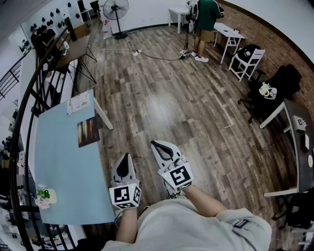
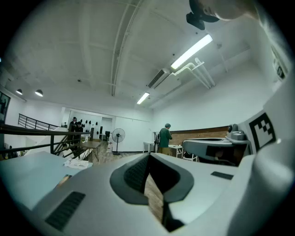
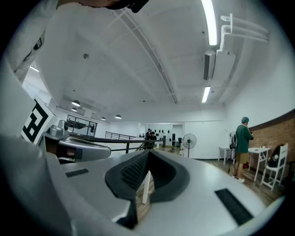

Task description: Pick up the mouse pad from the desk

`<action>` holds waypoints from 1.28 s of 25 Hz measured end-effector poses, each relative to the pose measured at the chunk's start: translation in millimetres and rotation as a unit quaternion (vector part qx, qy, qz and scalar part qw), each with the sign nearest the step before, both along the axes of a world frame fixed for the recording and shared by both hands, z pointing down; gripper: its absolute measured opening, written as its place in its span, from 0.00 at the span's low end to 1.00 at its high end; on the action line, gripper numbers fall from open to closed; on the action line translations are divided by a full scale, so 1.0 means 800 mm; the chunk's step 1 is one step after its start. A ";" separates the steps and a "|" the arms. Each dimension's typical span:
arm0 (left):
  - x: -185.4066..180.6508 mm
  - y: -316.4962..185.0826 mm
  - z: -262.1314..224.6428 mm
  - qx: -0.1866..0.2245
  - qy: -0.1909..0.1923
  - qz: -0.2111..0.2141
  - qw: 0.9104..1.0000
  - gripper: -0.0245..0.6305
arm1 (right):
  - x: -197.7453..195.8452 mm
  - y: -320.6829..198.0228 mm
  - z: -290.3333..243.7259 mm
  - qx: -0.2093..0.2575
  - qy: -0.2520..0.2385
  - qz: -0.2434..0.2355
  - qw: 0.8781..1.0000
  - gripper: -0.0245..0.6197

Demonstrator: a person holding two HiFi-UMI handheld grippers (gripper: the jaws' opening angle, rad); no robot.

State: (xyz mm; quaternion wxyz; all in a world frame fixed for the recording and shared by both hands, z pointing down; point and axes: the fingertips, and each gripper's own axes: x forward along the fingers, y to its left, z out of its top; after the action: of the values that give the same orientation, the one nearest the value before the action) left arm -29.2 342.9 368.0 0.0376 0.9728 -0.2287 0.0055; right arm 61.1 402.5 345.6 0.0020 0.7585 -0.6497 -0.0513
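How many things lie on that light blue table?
3: white printed sheet at the far end, dark rectangular mouse pad just nearer, small pale-green object near the left edge. The left tongs hide one corner.

A brown plank floor (image 1: 162, 98) fills the room. A pale blue desk (image 1: 64, 166) stands at the left, beside a black railing (image 1: 29, 98). At the far end a fan (image 1: 116, 10) stands by the white wall (image 1: 147, 12), and a cable (image 1: 157, 56) trails across the boards. A brick wall (image 1: 274, 39) runs along the right, with white tables (image 1: 228, 32), a white chair (image 1: 248, 61) and a dark table (image 1: 294, 147) near it. A person in green (image 1: 206, 17) stands by the far tables. Long lights (image 2: 191, 51) glow on the white ceiling (image 2: 92, 55), near an air conditioner (image 2: 159, 77).
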 end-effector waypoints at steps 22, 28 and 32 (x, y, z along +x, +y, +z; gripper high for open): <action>0.050 0.012 0.046 -0.016 -0.043 -0.047 0.998 0.06 | 0.049 -0.006 0.054 -0.022 -0.038 -0.086 0.995 0.09; 0.087 -0.006 0.063 -0.026 -0.055 -0.030 0.998 0.06 | 0.079 -0.023 0.057 -0.034 -0.033 -0.077 0.996 0.09; 0.114 -0.045 0.065 -0.027 -0.054 -0.013 0.998 0.06 | 0.112 -0.054 0.069 -0.034 -0.047 -0.046 0.997 0.09</action>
State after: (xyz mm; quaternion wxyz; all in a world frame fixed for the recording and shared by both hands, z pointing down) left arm 62.2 306.6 420.1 0.0512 0.9666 -0.2429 0.0634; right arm 151.1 359.4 400.9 -0.0050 0.7286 -0.6849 0.0062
